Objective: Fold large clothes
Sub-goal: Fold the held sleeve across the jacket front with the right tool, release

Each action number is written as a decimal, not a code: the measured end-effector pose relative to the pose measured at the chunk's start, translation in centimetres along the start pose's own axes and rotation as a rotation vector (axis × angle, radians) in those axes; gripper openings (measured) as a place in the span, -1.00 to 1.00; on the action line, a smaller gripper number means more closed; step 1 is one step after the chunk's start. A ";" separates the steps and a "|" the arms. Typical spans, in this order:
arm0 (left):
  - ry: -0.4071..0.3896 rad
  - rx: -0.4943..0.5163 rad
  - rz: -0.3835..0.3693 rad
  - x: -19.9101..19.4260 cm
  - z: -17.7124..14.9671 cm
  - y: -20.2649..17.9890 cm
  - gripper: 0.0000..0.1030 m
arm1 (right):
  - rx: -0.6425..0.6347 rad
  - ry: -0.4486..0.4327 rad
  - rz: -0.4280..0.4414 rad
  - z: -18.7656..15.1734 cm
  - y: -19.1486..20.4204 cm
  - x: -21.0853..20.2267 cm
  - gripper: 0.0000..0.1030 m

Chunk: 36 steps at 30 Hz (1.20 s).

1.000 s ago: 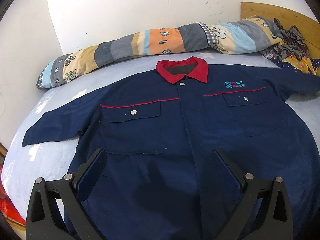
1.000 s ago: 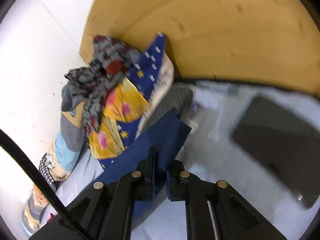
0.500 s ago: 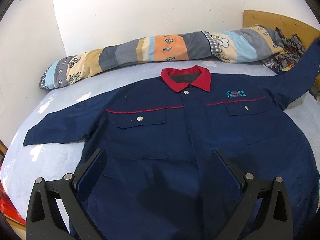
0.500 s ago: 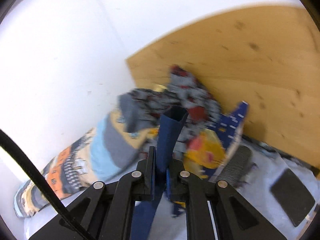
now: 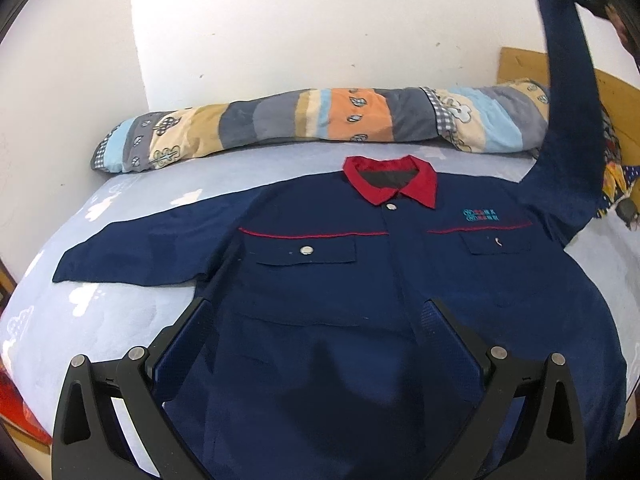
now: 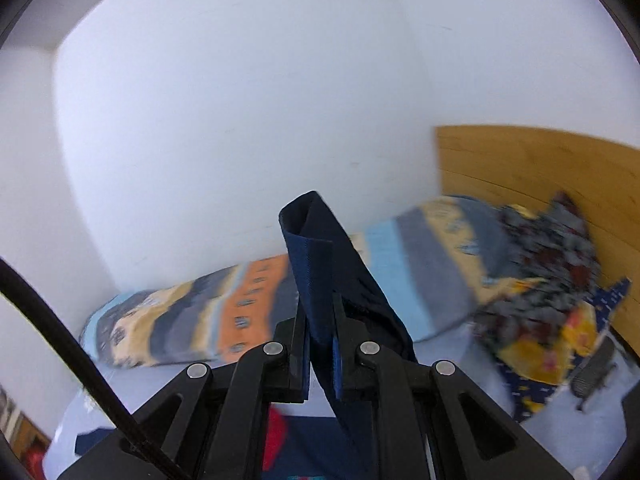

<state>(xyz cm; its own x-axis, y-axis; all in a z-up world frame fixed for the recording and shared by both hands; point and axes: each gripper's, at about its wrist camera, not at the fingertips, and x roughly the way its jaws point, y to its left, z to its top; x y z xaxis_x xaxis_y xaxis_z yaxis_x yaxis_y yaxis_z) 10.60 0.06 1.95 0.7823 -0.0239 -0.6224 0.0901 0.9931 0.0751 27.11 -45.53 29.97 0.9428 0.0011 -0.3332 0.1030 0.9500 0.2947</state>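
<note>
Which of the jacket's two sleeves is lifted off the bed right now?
The sleeve clamped in the right gripper, raised toward the wall; the other sleeve lies flat on the sheet.

My matt black plastic gripper [image 6: 321, 354] pinches the jacket's [image 5: 360, 280] woven cloth; behind it, smooth, probably varnished wood headboard [image 6: 532, 168].

Navy jacket [image 5: 340, 280] flat, red collar [image 5: 390, 180], 1 sleeve [image 5: 568, 120] raised

The only lettering is a small teal and red embroidered logo [image 5: 479, 215] on the right chest of the navy jacket [image 5: 360, 280], above the pocket; its characters are too small to read.
</note>
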 end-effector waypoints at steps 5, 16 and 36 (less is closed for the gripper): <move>-0.015 -0.050 0.004 -1.1 0.0 2.1 1.00 | -0.069 0.065 0.129 -4.4 10.2 1.8 -0.83; -0.034 -0.224 0.051 -3.3 -0.1 8.5 1.00 | -0.262 0.419 0.233 -29.2 26.8 11.3 -0.84; 0.000 -0.238 0.048 -2.1 -0.1 8.6 1.00 | -0.222 0.411 0.154 -30.3 12.4 9.6 0.38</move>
<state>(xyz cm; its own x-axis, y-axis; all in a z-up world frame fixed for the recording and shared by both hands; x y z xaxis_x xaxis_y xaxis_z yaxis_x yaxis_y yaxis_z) 9.62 8.67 3.83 0.7819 0.0241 -0.6229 -0.0953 0.9921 -0.0814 27.88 -24.25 3.30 0.7341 0.2270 -0.6400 -0.1399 0.9728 0.1847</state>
